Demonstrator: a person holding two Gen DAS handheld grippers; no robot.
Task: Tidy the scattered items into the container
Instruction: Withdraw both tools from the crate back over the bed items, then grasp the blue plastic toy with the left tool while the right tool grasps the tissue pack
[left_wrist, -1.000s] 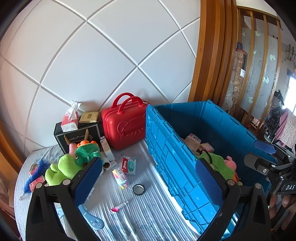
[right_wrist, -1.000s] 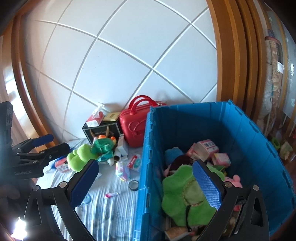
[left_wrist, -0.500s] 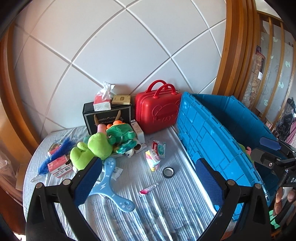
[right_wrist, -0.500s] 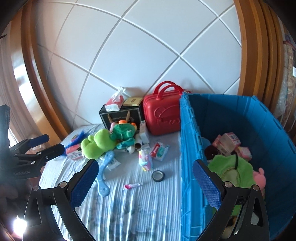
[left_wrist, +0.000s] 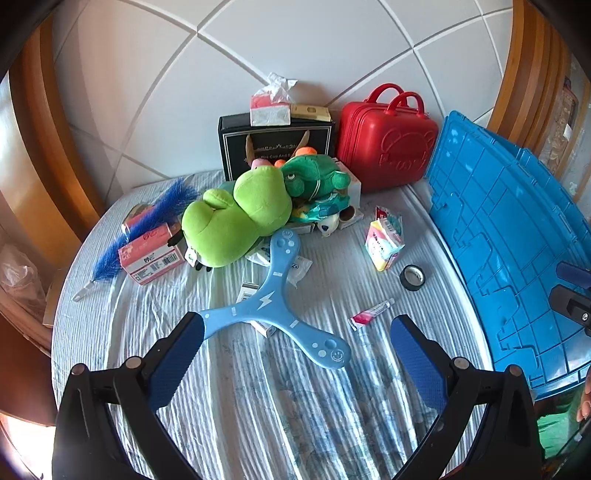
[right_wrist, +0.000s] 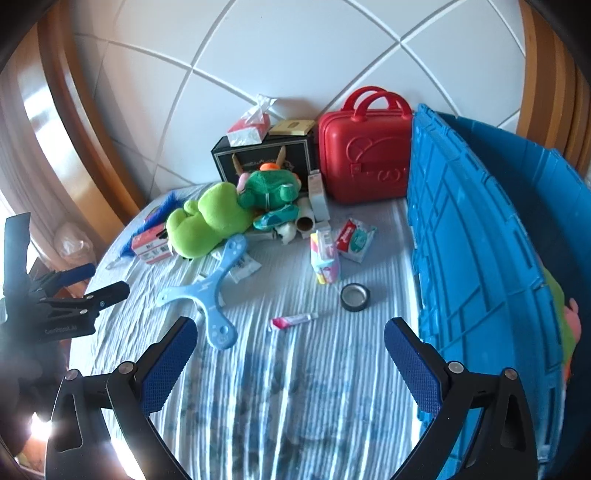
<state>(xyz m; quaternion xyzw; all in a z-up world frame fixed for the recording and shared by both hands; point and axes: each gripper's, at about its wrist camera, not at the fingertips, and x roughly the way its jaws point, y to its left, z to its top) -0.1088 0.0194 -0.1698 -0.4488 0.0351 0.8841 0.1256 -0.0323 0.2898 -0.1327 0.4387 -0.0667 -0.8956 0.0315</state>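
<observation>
From the left wrist, the left gripper (left_wrist: 295, 347) has swung off the blue crate (left_wrist: 517, 236) onto the clutter — fingers spread, empty, over the boomerang (left_wrist: 269, 299). From the right wrist, the right gripper (right_wrist: 290, 350) likewise — spread, empty, above the tube (right_wrist: 293, 320); another pickup seems due.

white diagonal-grooved wall panels (left_wrist: 295, 48), curved wooden trim (left_wrist: 40, 122), sunlit striped pale-blue tablecloth (right_wrist: 295, 387)

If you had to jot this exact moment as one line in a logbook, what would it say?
left gripper: open, empty, over blue boomerang | right gripper: open, empty, near small tube | blue crate: partly filled
</observation>
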